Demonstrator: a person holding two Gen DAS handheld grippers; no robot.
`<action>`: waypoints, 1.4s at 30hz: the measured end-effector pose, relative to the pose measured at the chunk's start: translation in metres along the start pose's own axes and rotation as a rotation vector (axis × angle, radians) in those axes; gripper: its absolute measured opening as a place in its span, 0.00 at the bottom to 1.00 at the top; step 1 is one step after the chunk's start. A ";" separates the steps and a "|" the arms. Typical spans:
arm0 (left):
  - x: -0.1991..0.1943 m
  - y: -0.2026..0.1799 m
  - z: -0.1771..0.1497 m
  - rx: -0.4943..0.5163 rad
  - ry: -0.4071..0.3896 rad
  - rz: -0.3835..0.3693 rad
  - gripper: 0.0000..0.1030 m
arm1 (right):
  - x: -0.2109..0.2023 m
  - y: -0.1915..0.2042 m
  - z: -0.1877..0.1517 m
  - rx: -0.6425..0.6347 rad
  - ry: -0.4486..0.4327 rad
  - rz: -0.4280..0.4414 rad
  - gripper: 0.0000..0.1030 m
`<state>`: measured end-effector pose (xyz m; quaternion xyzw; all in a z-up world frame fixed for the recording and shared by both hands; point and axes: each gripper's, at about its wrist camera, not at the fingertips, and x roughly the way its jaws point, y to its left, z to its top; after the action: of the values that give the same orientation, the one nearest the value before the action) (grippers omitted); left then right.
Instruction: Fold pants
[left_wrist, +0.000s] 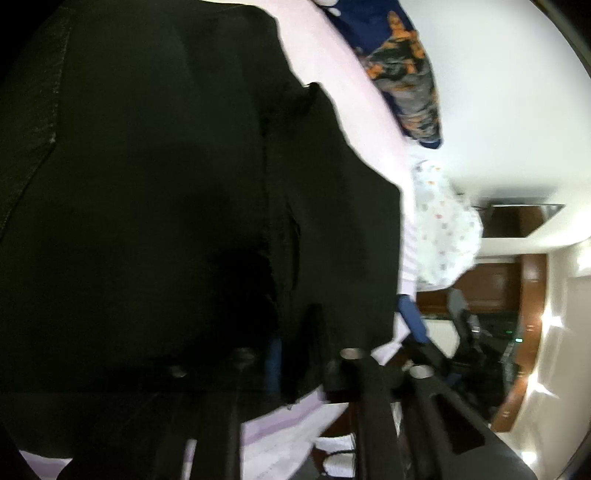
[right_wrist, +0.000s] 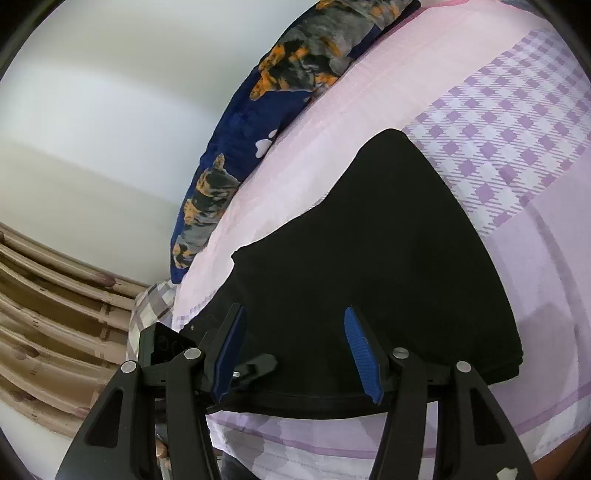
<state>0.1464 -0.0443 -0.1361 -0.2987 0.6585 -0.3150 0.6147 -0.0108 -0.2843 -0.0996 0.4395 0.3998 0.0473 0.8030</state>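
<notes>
The black pants fill most of the left wrist view, close and dark. My left gripper is shut on an edge of the pants. One blue pad shows between folds of the fabric. In the right wrist view the pants lie flat on the pink and lilac bedsheet, folded into a wedge. My right gripper is open over the pants' near edge. Its blue pads stand apart above the cloth and grip nothing.
A dark blue pillow with dog prints lies along the bed's far side against a white wall. A white dotted cloth sits at the bed's edge. Brown curtains hang to the left. Wooden furniture stands beyond the bed.
</notes>
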 end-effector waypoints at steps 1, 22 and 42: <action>0.000 -0.001 -0.001 0.001 -0.008 0.011 0.10 | 0.000 0.000 0.000 -0.001 0.000 -0.005 0.52; -0.016 -0.016 -0.017 0.225 -0.078 0.245 0.05 | 0.016 -0.011 -0.001 -0.006 0.061 -0.210 0.50; -0.076 -0.025 -0.025 0.362 -0.351 0.380 0.38 | 0.063 0.015 0.105 -0.234 -0.046 -0.474 0.52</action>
<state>0.1265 0.0005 -0.0685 -0.1060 0.5194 -0.2503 0.8101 0.1075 -0.3185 -0.0951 0.2388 0.4651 -0.1060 0.8458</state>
